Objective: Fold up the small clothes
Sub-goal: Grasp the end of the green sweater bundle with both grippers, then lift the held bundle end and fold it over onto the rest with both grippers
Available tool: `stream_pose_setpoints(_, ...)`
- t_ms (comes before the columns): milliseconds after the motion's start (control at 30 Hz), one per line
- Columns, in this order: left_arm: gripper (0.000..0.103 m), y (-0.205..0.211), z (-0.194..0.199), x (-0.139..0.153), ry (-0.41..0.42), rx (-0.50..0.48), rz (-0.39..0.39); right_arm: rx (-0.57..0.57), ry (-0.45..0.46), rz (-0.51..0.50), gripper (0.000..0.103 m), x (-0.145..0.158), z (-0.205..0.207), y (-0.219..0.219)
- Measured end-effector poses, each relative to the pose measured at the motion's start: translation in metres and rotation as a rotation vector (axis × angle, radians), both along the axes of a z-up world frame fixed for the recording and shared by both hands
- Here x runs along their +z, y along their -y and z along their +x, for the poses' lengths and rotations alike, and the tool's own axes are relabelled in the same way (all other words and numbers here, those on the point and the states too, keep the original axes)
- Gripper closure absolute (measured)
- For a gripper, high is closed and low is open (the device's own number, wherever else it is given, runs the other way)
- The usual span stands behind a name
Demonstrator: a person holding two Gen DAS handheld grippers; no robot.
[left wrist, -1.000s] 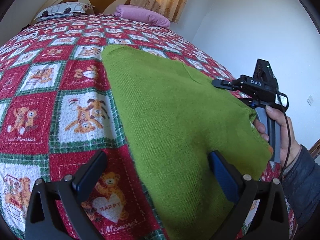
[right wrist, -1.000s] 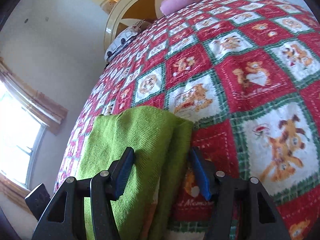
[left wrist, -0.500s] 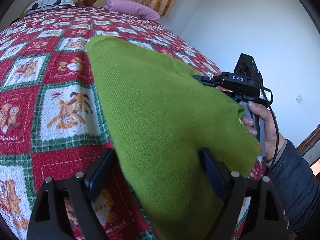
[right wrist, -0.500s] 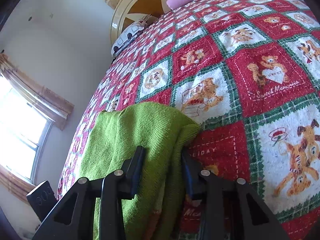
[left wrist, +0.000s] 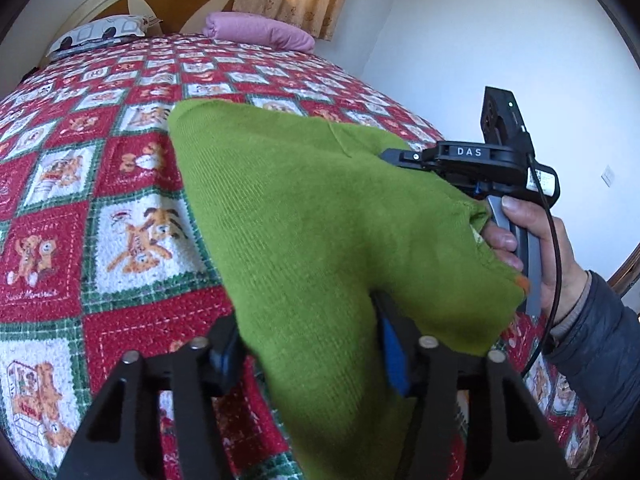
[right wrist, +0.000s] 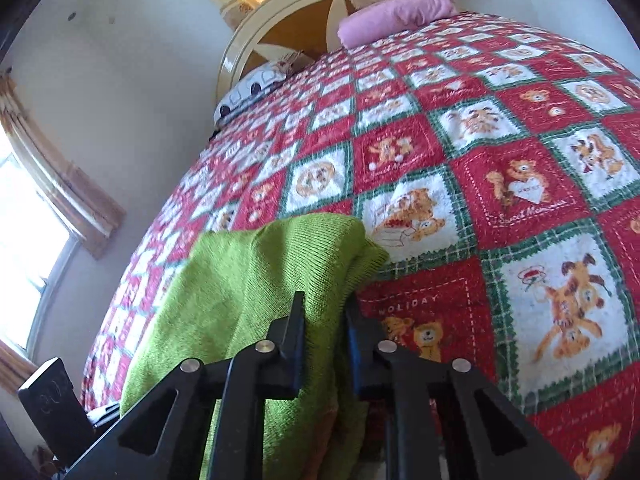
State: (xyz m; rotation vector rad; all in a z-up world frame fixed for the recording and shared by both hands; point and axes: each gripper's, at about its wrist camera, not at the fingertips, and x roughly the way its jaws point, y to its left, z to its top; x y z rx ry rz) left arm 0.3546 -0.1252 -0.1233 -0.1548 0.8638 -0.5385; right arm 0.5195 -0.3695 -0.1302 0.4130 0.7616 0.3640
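Between both grippers' jaws, green sweater [left wrist: 304, 216]

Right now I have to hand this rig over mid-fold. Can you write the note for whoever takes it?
Left gripper: jaws closing on the near edge of the green sweater, cloth between them.
Right gripper: jaws closing, pinching the sweater's right edge.
Sweater: on the quilt near the foot of the bed, near edge bunched up off the quilt, far part lying flat.
Done: both near corners taken.
Left: finish the grip, probably carry the near edge over the far part, then smooth the fold.
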Motion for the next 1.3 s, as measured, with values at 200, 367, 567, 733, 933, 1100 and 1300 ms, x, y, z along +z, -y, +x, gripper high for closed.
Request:
stream_pose_setpoints(200,0.064,0.002,-0.006,0.014,0.024,0.001,0.045,-0.015,0.042,0.028,0.089,0.019,-0.020,-0.001)
stream_pose_setpoints(367,0.065,0.003,-0.013,0.025,0.044,0.001,0.061,0.006,0.072,0.021,0.089,0.036,-0.035,-0.013)
stream_pose_setpoints(567,0.066,-0.003,-0.029,0.035,0.054,-0.021,0.062,0.017,0.074,0.027,0.090,0.037,-0.051,-0.020)
stream_pose_setpoints(733,0.067,-0.009,-0.042,0.039,0.060,-0.035,0.072,0.046,0.069,0.032,0.090,0.035,-0.065,-0.032)
stream_pose_setpoints(933,0.067,-0.028,-0.058,0.043,0.062,-0.023,0.076,0.087,0.075,0.042,0.090,0.037,-0.079,-0.053)
stream_pose_setpoints(1100,0.067,-0.044,-0.071,0.047,0.080,-0.005,0.090,0.116,0.084,0.052,0.090,0.041,-0.086,-0.075)
stream_pose_setpoints(1300,0.067,-0.068,-0.083,0.051,0.092,0.031,0.094,0.156,0.094,0.057,0.090,0.045,-0.091,-0.105)
